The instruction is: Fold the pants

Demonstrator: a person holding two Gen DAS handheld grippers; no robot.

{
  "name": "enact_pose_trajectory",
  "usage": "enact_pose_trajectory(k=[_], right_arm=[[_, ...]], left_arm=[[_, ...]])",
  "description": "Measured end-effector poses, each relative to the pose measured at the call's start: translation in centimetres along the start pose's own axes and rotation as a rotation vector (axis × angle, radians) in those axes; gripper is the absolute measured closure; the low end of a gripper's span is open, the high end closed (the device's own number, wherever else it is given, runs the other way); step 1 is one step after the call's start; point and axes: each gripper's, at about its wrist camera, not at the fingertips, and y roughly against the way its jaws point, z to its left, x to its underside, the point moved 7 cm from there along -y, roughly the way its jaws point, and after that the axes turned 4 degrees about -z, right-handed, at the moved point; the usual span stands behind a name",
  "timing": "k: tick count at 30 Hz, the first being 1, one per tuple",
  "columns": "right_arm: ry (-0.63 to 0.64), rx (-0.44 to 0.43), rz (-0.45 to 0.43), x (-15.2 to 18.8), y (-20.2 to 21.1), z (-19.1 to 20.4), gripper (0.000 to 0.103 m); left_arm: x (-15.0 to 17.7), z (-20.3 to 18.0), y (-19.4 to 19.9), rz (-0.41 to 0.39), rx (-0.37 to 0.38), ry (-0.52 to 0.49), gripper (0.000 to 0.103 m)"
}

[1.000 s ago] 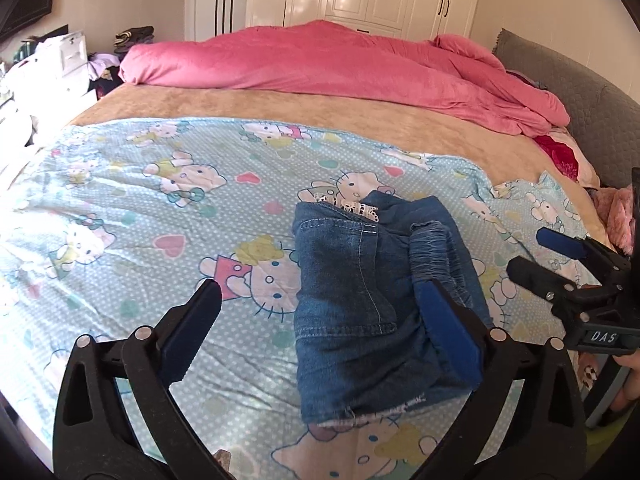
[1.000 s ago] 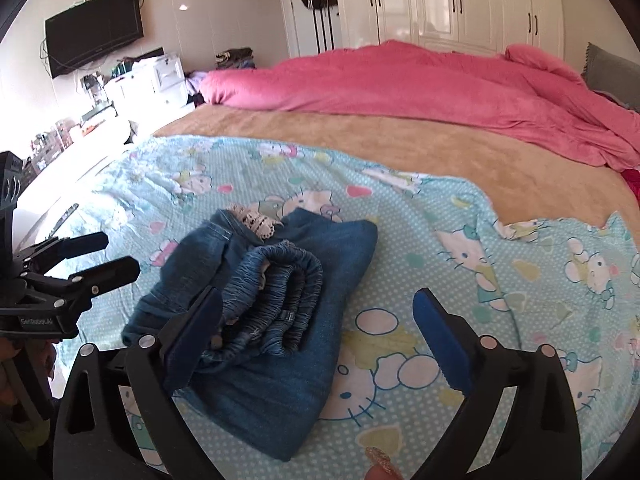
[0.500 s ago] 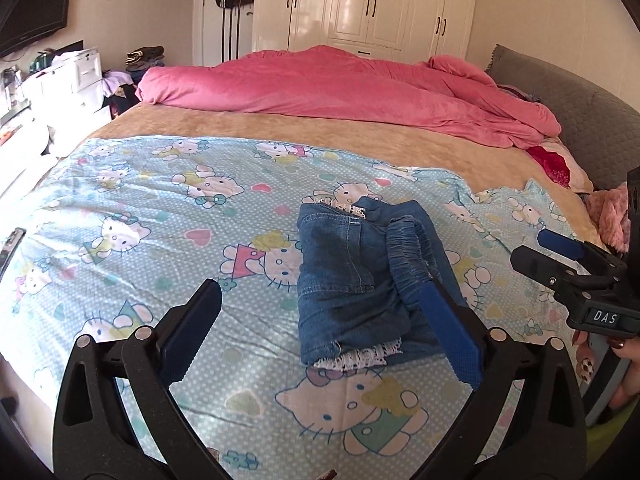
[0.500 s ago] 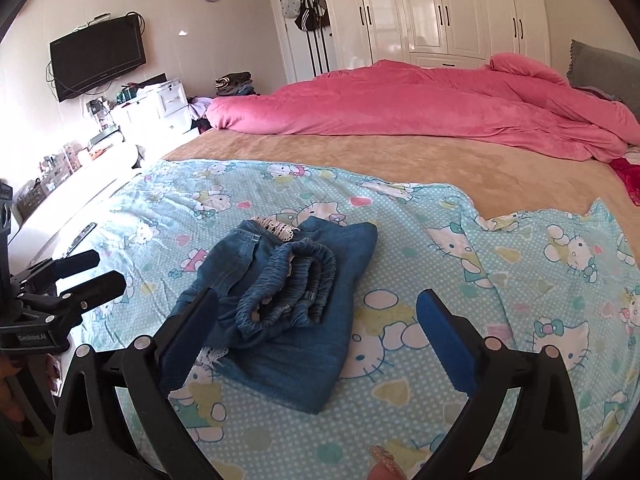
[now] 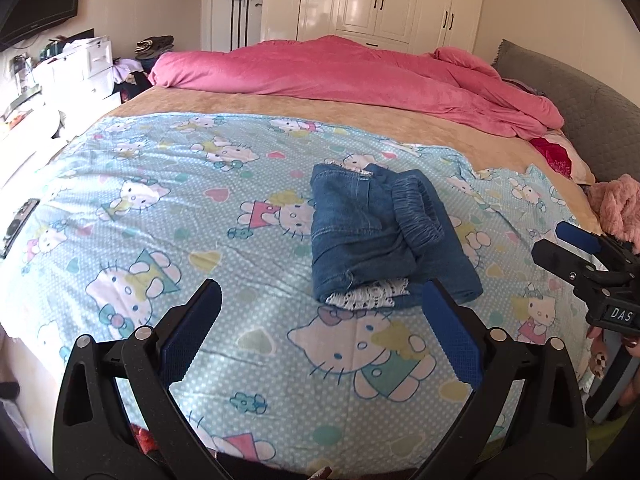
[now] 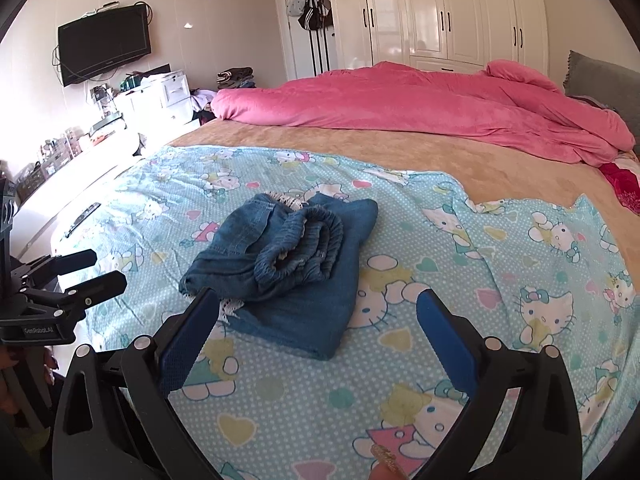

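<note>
Both hand-held grippers retreated; folded pants (image 5: pixel 384 236) lie lengthwise.

Left hand-held gripper (image 5: pixel 322 312) and right hand-held gripper (image 6: pixel 318 320) both gape empty.

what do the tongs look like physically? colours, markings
Both alike: black plastic frames with cut-out slots and silver screw heads, each finger faced with a blue textured pad. Left tongs carry a white "GenRobot.AI" label, seen in the right view; right tongs show "DAS" in the left view. No cables visible.
</note>
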Motion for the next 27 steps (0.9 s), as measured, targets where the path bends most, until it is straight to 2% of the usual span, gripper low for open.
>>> enact_pose_trajectory(k=[10, 17, 27], right_arm=[[0.005, 0.015, 0.051, 3.0, 0.5, 0.3, 0.004], [-0.013, 0.022, 0.093, 5.6, 0.0, 0.2, 0.004], [-0.014, 0.022, 0.126, 7.1, -1.0, 0.7, 0.004]], left_arm=[[2.1, 0.3, 0.7, 0.022, -0.002, 0.004, 0.009], [4.6, 0.5, 0.1, 0.071, -0.002, 0.002, 0.009], [6.3, 0.5, -0.5, 0.092, -0.002, 0.013, 0.009]])
